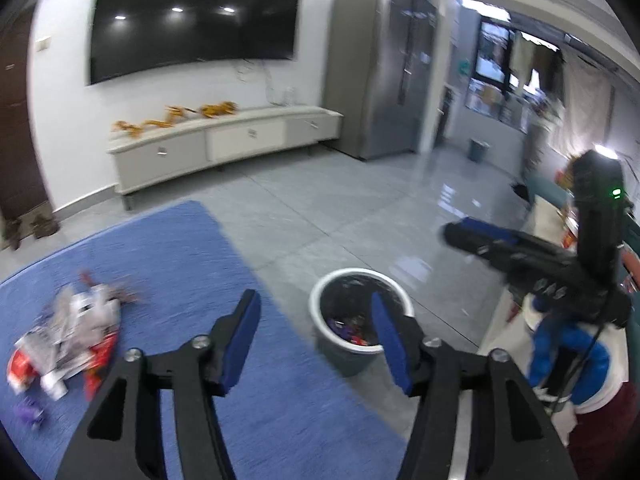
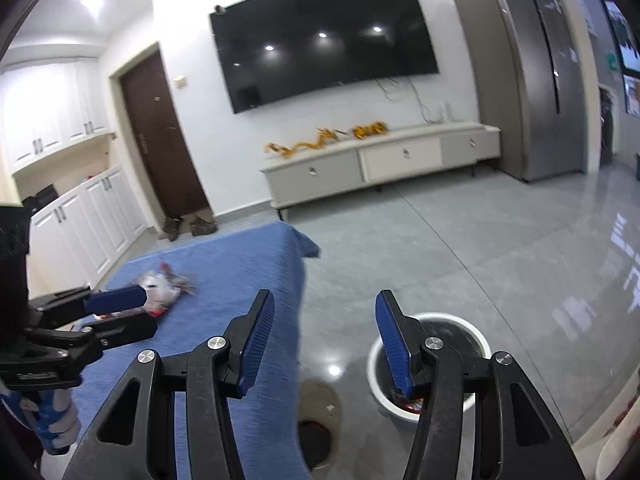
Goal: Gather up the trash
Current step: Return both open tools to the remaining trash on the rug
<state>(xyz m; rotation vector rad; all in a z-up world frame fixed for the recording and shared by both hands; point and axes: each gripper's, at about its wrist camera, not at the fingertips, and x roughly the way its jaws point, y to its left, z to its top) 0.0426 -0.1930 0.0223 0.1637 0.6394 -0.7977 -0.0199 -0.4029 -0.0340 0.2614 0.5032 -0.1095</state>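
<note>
A heap of crumpled wrappers (image 1: pixel 68 344), silver, white and red, lies on a blue-covered table (image 1: pixel 180 264), with a small purple scrap (image 1: pixel 28 412) near it. On the floor to the right of the table stands a white-rimmed bin (image 1: pixel 344 356) holding several wrappers. My left gripper (image 1: pixel 315 298) hangs open and empty above the table's edge and the bin. The right gripper (image 2: pixel 325 300) is also open and empty, above the gap between the table (image 2: pixel 240 264) and the bin (image 2: pixel 476 336). The heap (image 2: pixel 160 284) shows behind the left gripper (image 2: pixel 136 312) in the right wrist view.
Grey tiled floor (image 1: pixel 320 216) runs to a low white cabinet (image 1: pixel 224 144) under a wall television (image 1: pixel 192 20). A steel fridge (image 1: pixel 376 68) stands to the right, with a second small bin (image 1: pixel 478 150) beyond it. Shoes (image 2: pixel 188 226) lie by a dark door (image 2: pixel 160 140).
</note>
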